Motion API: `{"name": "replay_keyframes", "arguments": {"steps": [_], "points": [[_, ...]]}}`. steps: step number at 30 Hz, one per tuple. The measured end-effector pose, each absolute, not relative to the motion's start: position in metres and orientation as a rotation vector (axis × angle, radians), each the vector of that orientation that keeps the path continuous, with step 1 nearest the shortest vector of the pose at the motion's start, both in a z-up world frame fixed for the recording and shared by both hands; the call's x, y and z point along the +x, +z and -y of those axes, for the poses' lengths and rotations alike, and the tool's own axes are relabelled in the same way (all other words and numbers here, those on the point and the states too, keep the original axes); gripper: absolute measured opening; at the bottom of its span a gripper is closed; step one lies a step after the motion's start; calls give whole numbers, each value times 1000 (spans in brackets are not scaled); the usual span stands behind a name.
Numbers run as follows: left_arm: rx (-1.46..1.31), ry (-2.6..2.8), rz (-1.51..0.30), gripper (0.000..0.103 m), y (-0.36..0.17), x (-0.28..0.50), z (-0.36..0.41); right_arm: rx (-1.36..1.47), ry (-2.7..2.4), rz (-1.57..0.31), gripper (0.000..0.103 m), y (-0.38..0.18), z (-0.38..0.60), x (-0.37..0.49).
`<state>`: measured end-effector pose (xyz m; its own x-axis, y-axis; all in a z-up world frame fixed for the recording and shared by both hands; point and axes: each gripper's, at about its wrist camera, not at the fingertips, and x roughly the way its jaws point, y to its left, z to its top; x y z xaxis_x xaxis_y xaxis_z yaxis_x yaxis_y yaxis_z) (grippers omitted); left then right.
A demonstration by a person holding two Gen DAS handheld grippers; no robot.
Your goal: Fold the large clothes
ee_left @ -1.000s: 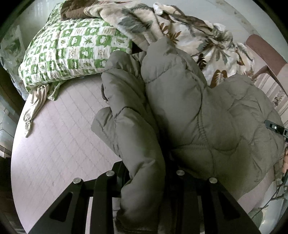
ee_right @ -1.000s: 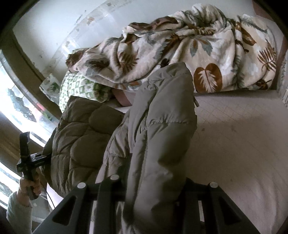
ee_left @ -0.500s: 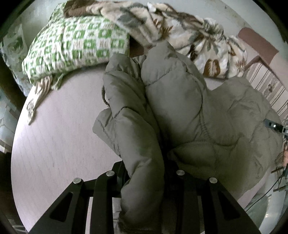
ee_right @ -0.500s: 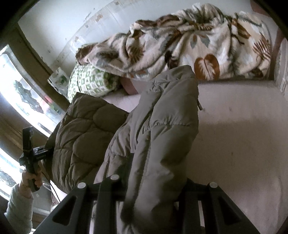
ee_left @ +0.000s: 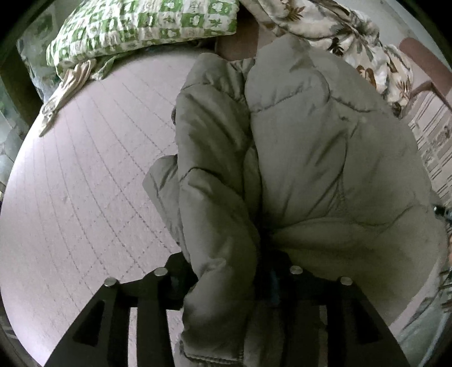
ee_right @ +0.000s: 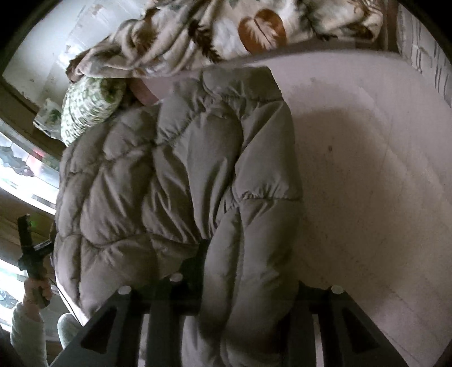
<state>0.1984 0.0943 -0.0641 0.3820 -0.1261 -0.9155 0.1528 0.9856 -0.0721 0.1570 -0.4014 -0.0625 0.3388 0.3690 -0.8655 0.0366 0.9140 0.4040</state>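
Left wrist: left gripper [ee_left: 226, 285] jaws have just been widening, padded jacket [ee_left: 310, 158] fold between them; whether pads bite, cannot tell. Jacket lies ahead on bed [ee_left: 84, 183], long axis running away. Risk: puffy sleeve springs loose.

Right wrist: right gripper [ee_right: 228, 293] likewise easing apart, jacket fold between, bulk ahead-left; fold may unroll.

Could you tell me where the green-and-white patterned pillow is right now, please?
The green-and-white pillow lies at the top left of the left wrist view, at the bed's far end, beside the leaf-print blanket and beyond the grey puffer jacket.
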Motion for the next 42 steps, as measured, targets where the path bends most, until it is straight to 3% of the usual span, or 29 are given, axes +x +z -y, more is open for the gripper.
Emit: {"name": "replay_keyframes", "arguments": {"steps": [1, 3, 5, 14, 19, 21, 28, 35, 42], "points": [[28, -174, -1160, 51, -66, 197, -94, 403, 218, -1214, 33, -69, 404, 158], [34, -167, -1150, 54, -71, 197, -92, 392, 203, -1212, 46, -77, 405, 160], [26, -161, -1142, 57, -74, 197, -93, 345, 189, -1205, 51, -83, 402, 160], [42, -70, -1064, 60, -69, 176, -76, 427, 154, -1206, 56, -88, 409, 153], [0, -40, -1014, 61, -50, 159, -82, 400, 133, -1172, 64, -71, 409, 139], [23, -27, -995, 63, -40, 150, -83, 421, 131, -1146, 73, -61, 415, 133], [138, 47, -921, 77, -10, 118, -84, 389, 101, -1036, 74, -23, 412, 107], [97, 16, -923, 77, -4, 97, -67, 358, 109, -952, 76, 19, 399, 78], [110, -37, -951, 78, -27, 83, -22, 288, 181, -998, 81, 11, 352, 49]]}}
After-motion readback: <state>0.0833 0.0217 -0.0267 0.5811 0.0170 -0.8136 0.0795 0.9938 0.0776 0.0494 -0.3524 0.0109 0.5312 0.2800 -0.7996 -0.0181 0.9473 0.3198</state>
